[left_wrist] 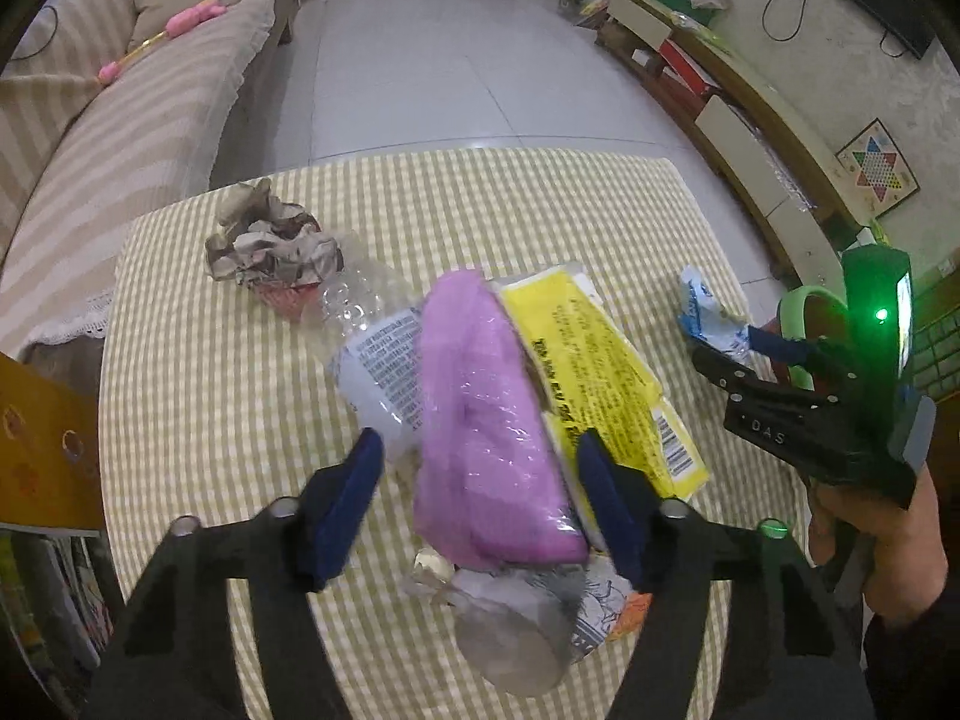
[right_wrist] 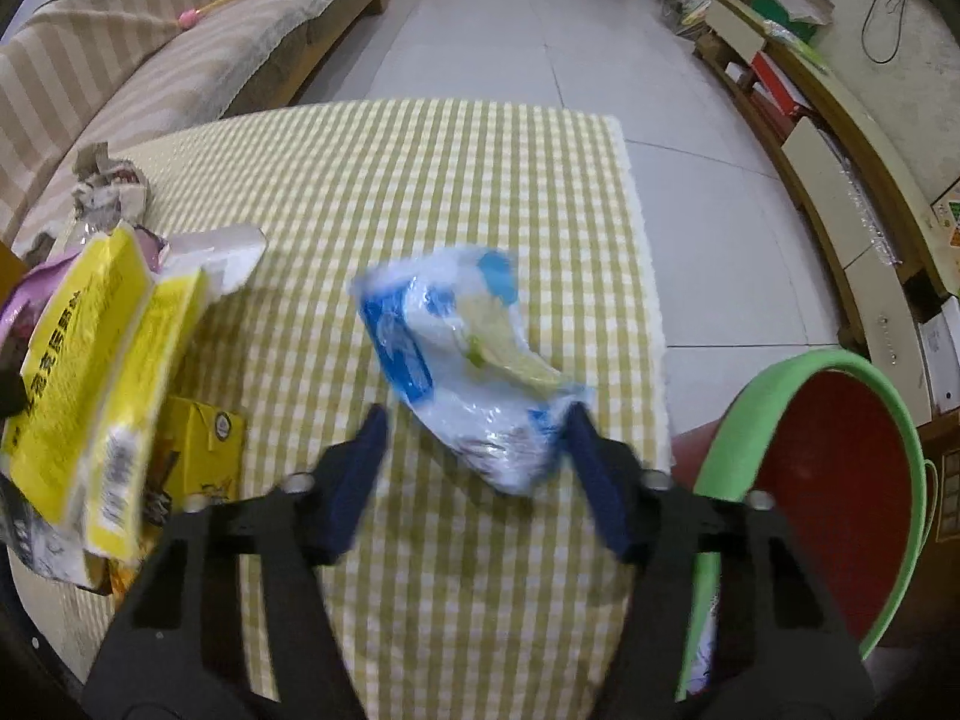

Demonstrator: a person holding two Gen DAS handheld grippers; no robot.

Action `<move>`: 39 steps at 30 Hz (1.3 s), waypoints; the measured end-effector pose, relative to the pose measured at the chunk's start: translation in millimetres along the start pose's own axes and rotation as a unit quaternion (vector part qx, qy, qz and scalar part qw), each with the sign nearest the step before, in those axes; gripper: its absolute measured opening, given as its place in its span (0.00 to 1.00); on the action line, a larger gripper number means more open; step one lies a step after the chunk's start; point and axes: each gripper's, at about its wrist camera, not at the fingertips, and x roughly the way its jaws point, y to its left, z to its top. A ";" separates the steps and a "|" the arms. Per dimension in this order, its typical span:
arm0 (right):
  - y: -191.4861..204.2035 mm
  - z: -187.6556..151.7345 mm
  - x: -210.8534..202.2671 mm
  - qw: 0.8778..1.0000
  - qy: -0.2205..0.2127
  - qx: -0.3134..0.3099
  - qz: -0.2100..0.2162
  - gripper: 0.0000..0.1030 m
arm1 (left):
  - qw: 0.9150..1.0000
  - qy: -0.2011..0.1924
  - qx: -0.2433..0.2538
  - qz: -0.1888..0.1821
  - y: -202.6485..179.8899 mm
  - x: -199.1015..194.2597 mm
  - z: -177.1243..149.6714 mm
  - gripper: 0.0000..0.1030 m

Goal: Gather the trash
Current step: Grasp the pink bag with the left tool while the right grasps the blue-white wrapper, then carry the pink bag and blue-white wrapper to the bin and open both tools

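A: Two tools, two targets. Left tool (left_wrist: 480, 468) straddles the purple packet (left_wrist: 486, 420), mid-counter (left_wrist: 210, 420); its right pad looks to touch the packet, left pad stands clear of it. So not gripping, jaws part-way apart.

B: Right tool (right_wrist: 474, 450)?

A: Around the near end of the blue-white wrapper (right_wrist: 474, 360), on the counter's right side. Right pad at the wrapper's edge, left pad apart. Cannot tell if it pinches yet; looks not.

B: Why there?

A: My guess: the red bin with green rim (right_wrist: 840, 468) sits just off the counter's right edge, so a short carry.

B: Obstructions?

A: The yellow pack (left_wrist: 600, 360) leans on the purple packet's right, clear bottle (left_wrist: 372, 336) on its left, so a close may snag either. Crumpled paper (left_wrist: 270, 246) far left, well apart. Sofa (left_wrist: 120, 120) beyond.
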 end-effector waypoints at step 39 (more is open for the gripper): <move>-14.4 -44.5 -132.9 0.987 -0.100 0.078 0.093 0.15 | 0.990 -0.130 -0.023 -0.058 1.7 -103.6 -32.2 0.15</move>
